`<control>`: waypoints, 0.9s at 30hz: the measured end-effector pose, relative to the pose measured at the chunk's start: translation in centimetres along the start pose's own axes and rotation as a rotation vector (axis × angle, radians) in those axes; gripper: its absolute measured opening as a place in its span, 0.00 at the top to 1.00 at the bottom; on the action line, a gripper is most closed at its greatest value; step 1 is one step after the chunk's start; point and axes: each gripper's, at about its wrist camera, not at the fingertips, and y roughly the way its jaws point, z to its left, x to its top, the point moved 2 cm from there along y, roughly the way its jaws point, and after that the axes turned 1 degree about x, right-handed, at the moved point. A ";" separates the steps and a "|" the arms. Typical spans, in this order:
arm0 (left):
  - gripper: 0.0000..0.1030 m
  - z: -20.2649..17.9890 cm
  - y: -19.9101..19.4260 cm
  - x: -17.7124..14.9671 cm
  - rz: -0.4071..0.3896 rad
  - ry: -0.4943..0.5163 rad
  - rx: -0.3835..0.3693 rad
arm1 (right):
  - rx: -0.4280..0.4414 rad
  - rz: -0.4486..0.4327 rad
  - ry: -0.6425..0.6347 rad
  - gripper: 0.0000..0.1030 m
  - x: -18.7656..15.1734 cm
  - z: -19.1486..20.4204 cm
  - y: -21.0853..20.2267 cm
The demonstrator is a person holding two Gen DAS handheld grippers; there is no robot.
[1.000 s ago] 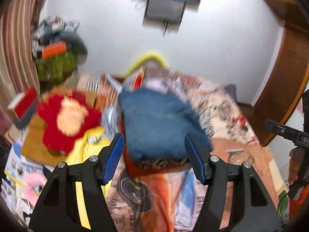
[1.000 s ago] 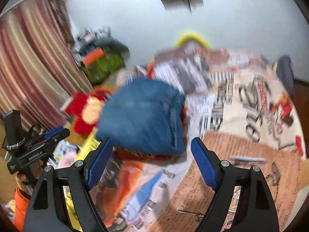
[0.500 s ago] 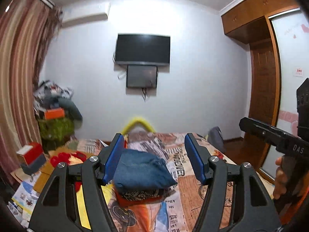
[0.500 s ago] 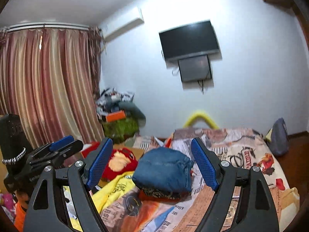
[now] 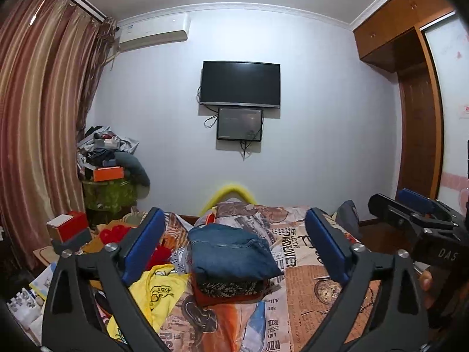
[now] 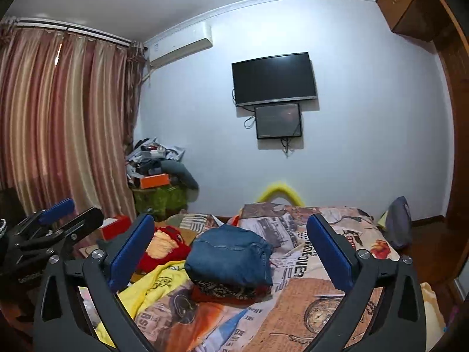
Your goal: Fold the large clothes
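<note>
A folded pair of blue jeans (image 5: 231,252) (image 6: 231,255) tops a small stack on the print-covered bed (image 5: 316,287) (image 6: 319,293), over a dark patterned garment and a red one. A crumpled yellow T-shirt (image 5: 158,287) (image 6: 158,284) lies left of the stack. My left gripper (image 5: 234,224) is held level, back from the stack, its jaws opening with nothing between them. My right gripper (image 6: 230,223) is also back from the stack, jaws opening and empty. Each gripper shows at the edge of the other's view: the right gripper (image 5: 410,208) and the left gripper (image 6: 58,214).
A red plush toy (image 6: 164,243) and a red box (image 5: 67,226) lie left of the bed. A cluttered pile sits on a green stand (image 5: 108,193) by the curtain (image 5: 35,135). A grey bag (image 6: 397,220) rests at the bed's right; a wooden wardrobe (image 5: 419,135) stands beyond.
Both grippers drew back from the jeans stack and tipped up from looking down on it to looking level across the room. Both pairs of jaws stand wider than before.
</note>
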 end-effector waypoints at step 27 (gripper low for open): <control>0.03 0.0 1.7 -1.8 0.061 0.001 0.017 | -0.004 0.045 0.004 0.00 -1.4 -0.2 -0.8</control>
